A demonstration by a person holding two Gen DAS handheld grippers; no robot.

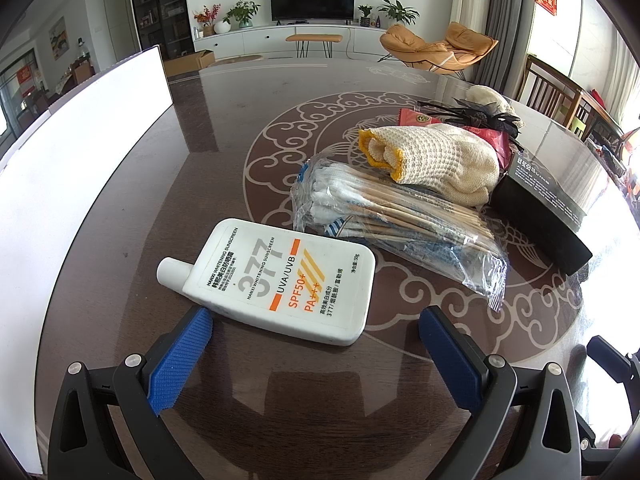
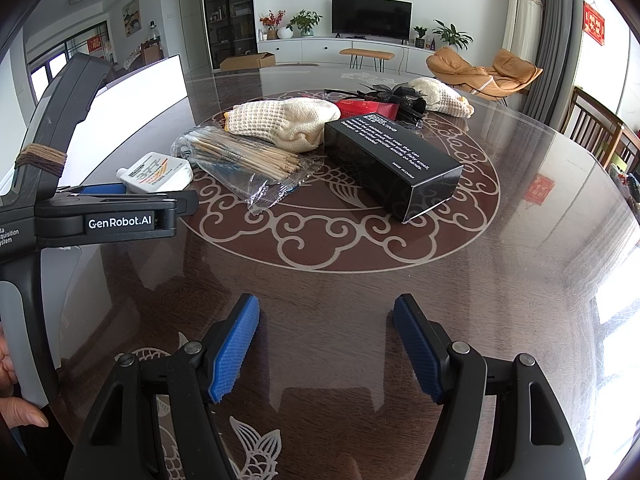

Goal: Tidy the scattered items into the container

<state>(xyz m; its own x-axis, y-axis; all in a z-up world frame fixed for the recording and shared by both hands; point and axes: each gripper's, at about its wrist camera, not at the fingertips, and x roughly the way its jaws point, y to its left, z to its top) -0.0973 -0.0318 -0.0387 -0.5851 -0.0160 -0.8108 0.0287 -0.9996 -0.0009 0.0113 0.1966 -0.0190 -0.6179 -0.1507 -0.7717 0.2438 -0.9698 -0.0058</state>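
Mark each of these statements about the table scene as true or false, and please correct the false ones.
1. The left tongs are shut on the sunscreen bottle. False: they are open, one finger on each side of the bottle's near end.
2. The bag of cotton swabs lies between the sunscreen bottle and the knitted cloth. True.
3. The black box stands upright on its end. False: it lies flat on its long side.
4. The right tongs are open and hold nothing. True.
5. The sunscreen bottle lies flat with its label facing up. True.
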